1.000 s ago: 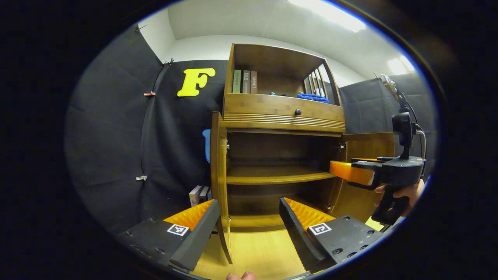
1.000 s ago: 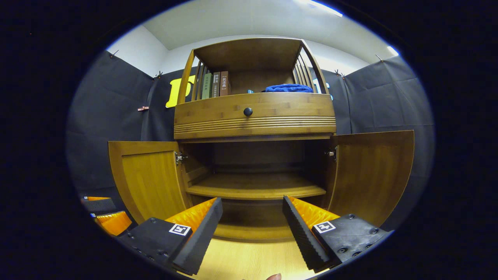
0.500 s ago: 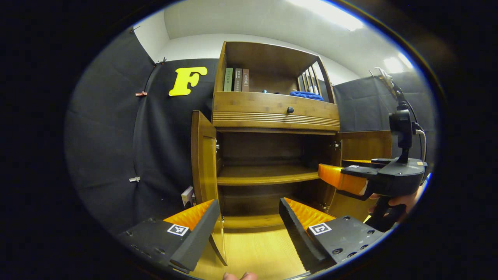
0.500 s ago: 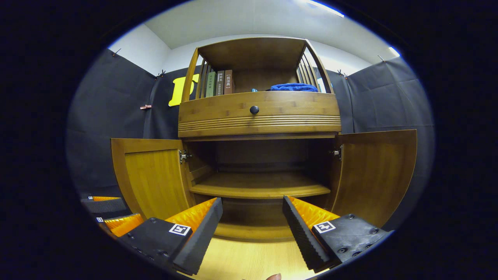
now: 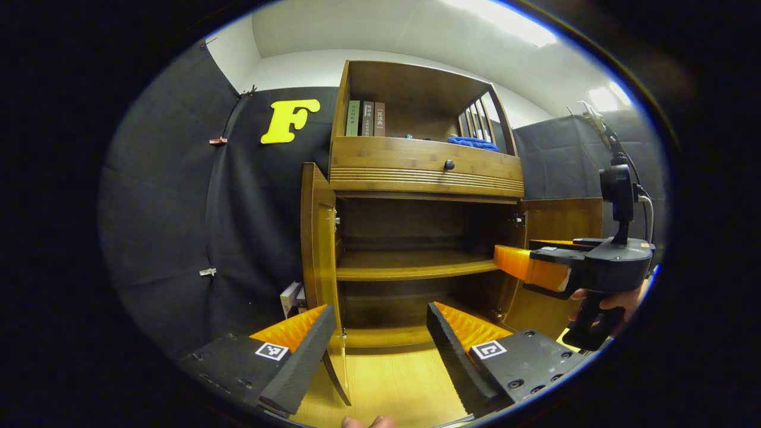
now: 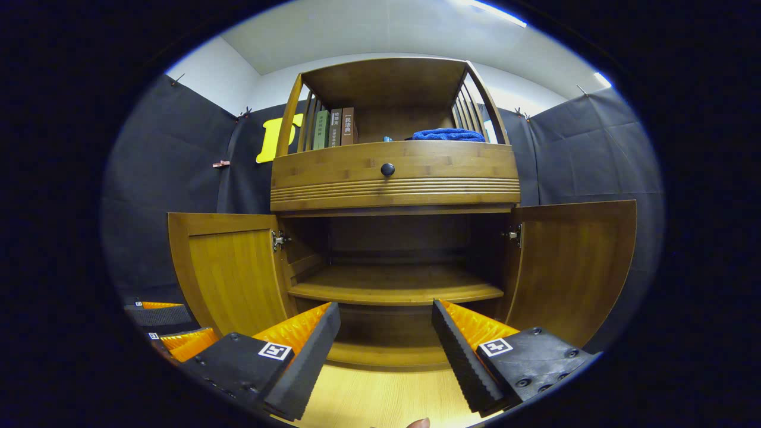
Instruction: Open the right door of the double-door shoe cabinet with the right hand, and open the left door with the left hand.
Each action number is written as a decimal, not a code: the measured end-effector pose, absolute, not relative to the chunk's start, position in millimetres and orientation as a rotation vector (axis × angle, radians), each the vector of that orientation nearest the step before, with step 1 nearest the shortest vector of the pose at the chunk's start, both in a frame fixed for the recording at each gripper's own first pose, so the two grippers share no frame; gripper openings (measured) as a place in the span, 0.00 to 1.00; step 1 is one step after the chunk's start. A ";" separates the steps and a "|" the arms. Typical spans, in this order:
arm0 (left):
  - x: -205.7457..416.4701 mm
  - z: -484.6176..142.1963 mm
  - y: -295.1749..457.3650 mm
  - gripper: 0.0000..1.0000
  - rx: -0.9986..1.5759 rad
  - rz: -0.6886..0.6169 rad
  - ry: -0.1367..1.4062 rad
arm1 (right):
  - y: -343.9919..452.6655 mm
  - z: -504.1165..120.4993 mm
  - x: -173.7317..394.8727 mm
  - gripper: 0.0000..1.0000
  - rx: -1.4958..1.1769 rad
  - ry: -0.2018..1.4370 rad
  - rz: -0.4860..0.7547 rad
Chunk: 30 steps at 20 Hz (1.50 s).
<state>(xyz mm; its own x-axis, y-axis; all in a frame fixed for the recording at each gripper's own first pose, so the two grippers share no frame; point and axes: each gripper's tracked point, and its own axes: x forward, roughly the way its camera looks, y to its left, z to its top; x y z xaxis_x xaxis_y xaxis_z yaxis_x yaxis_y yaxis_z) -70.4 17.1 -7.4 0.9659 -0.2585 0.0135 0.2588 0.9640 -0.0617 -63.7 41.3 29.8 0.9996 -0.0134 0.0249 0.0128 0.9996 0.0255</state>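
we see left door (image 5: 318,249) swung wider than a second ago | right door (image 6: 571,267) open | left gripper (image 5: 374,333), right gripper (image 6: 386,333) jaws apart, empty | task looks done

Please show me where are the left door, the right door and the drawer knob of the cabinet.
left door (image 6: 229,270): right gripper view, middle of its inner panel.
right door (image 6: 571,267): right gripper view, middle of its inner panel.
drawer knob (image 6: 387,169): right gripper view, its round front.

Both views low, facing the open shoe cabinet (image 6: 392,178); left gripper view from its left.
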 end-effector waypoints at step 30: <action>-70.4 -22.0 13.4 0.96 -0.047 -0.289 0.017 | 21.5 18.2 -61.8 0.99 0.004 -0.030 -0.132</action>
